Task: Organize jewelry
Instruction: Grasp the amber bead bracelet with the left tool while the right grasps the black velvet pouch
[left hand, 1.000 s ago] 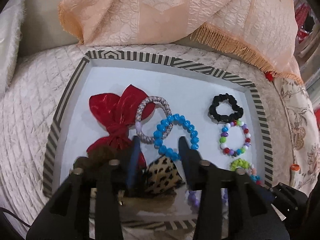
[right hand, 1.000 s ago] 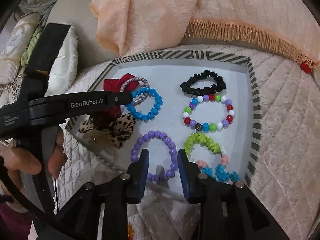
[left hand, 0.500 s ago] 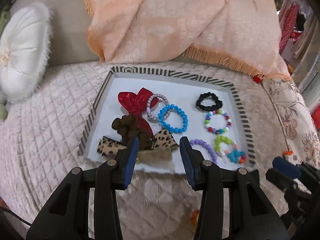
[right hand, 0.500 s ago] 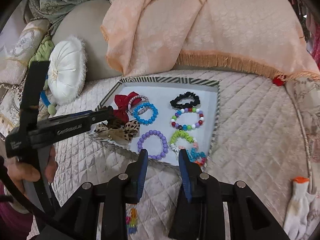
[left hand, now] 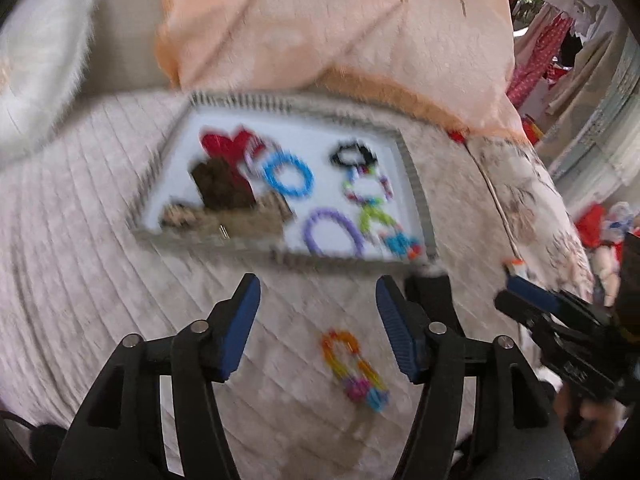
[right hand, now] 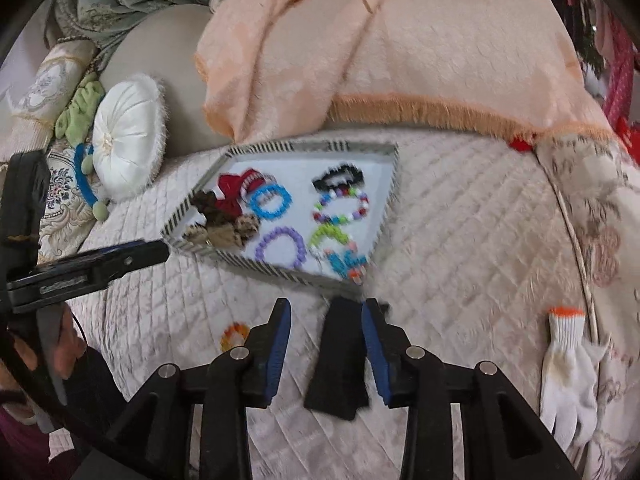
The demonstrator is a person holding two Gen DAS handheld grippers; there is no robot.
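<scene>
Overall, the striped-rim tray [right hand: 390,200] lay on the quilted bedspread [right hand: 460,220], holding two loose columns of items. Left side: red bow [right hand: 231,191], brown scrunchie [right hand: 208,208], leopard-print bow [right hand: 224,234], blue bead bracelet [right hand: 270,201], purple bead bracelet [right hand: 281,249]. Right side: black scrunchie [right hand: 338,178], multicolour bead bracelet [right hand: 342,207], green bracelet [right hand: 330,236], turquoise piece [right hand: 346,262] at the near corner. One orange-and-multicolour bracelet [left hand: 354,366] lay outside the tray, on the bedspread near it. Left gripper [left hand: 318,328] had just been opening; jaws wide, nothing between them. Right gripper [right hand: 326,340] had just been opening slightly; jaws parted, empty. White glove [right hand: 568,376] lay well apart from the tray. Left-wrist view blurred.
</scene>
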